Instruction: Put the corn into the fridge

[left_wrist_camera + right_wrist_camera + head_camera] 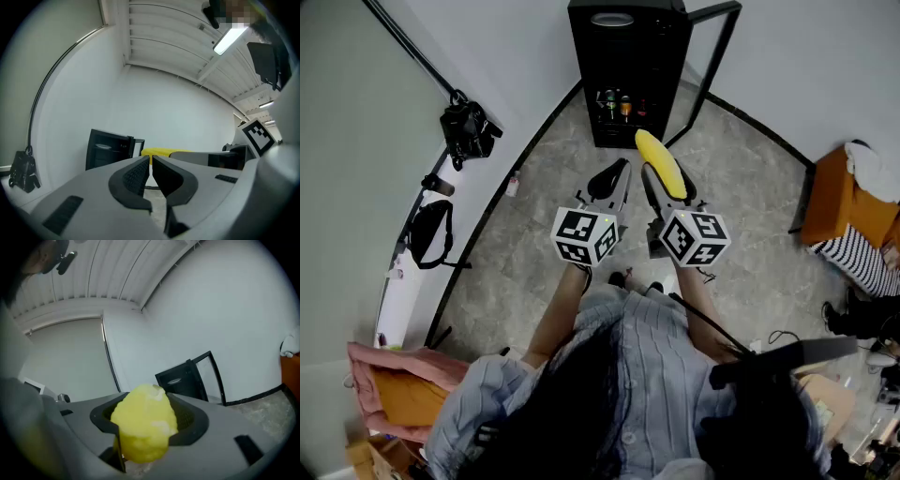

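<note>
A yellow corn cob [660,163] sticks forward out of my right gripper [667,187], whose jaws are shut on it; it fills the jaws as a yellow lump [143,427] in the right gripper view. My left gripper [609,178] is held level beside it, shut with nothing between its pads [151,174]. Straight ahead stands a small black fridge [628,70] with its glass door [708,66] swung open to the right and bottles [619,105] on its lower shelf. The fridge also shows ahead in both gripper views [110,147] [180,380].
A black bag [467,127] hangs on a stand at the left wall, with another bag [429,230] on a white board below it. An orange box [839,202] with cloth on it stands at right. Grey stone floor [534,244] lies between me and the fridge.
</note>
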Demonstrator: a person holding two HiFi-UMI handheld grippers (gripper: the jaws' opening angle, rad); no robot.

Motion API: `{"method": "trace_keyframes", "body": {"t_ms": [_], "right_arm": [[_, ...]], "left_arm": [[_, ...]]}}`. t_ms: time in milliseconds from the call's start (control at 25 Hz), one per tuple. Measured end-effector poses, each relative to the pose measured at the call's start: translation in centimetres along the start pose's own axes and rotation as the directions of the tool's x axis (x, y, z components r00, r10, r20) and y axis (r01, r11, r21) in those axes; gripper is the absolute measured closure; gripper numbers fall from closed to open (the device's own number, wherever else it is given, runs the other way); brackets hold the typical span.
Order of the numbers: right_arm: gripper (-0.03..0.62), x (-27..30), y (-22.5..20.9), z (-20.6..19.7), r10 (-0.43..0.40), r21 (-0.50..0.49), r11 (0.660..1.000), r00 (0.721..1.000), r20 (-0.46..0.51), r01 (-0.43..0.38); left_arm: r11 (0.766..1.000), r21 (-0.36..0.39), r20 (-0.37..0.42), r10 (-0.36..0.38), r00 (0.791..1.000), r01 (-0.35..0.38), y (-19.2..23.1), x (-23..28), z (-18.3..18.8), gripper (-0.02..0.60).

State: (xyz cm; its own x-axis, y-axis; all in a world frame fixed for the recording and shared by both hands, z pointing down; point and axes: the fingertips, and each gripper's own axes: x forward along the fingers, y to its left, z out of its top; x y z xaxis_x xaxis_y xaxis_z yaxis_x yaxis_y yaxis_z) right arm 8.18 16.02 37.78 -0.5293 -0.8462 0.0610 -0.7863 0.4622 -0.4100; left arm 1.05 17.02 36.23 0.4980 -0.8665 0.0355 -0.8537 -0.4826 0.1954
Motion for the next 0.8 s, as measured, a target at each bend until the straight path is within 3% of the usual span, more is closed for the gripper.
{"method": "trace_keyframes", "body": {"t_ms": [560, 800], "right_arm": [[0.336, 1.4, 0.9, -0.8, 0.021, 0.054, 0.998, 0.999, 0.050, -0.024], [0.336, 1.7, 1.1, -2.3, -0.008, 0.068, 0.998, 0.999, 0.037, 0.006]], "left_arm": [[1.000, 0.005, -0.017, -0.029, 0.999, 0.029, 1.9, -0.1, -0.3, 0.554], [0.999, 0.003, -0.034, -0.042, 0.999, 0.042, 3.2, -0.5, -0.8, 0.555]]}}
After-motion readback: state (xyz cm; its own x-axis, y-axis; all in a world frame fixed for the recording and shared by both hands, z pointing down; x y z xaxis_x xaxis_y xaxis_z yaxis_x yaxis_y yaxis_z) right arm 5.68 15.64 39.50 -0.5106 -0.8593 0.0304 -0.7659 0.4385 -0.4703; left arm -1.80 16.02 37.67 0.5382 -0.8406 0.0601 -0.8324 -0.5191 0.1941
